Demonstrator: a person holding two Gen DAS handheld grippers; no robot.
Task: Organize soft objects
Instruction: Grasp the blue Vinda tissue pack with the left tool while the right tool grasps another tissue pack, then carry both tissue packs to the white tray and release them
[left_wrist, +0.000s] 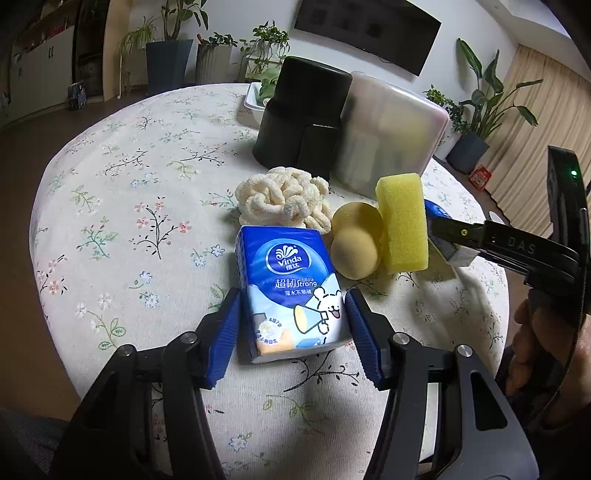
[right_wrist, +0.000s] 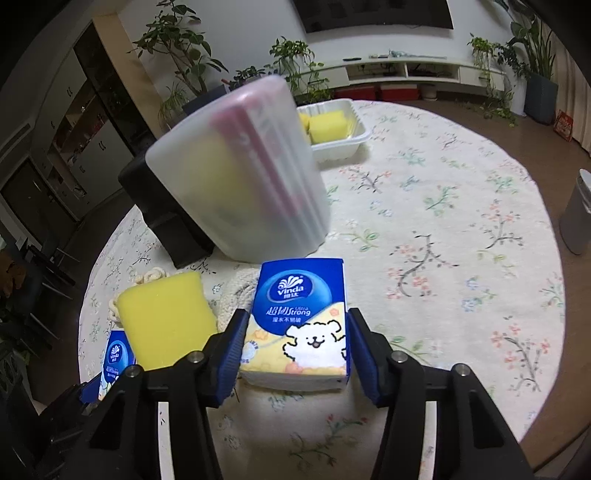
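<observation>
My left gripper (left_wrist: 293, 325) is shut on a blue Vinda tissue pack (left_wrist: 290, 291) that rests on the floral tablecloth (left_wrist: 110, 192). My right gripper (right_wrist: 293, 349) is shut on a second blue Vinda tissue pack (right_wrist: 299, 325); this gripper also shows at the right of the left wrist view (left_wrist: 443, 236). A yellow sponge (left_wrist: 404, 221) stands on end between the packs, and shows in the right wrist view (right_wrist: 164, 325). Two tan round sponges (left_wrist: 354, 245) and a cream knotted rope ball (left_wrist: 282, 199) lie just behind the left pack.
A frosted plastic container (right_wrist: 243, 177) and a black box (left_wrist: 303, 114) stand behind the soft objects. A white tray (right_wrist: 354, 142) holding yellow sponges sits at the table's far side. Potted plants, a TV unit and a grey bin surround the round table.
</observation>
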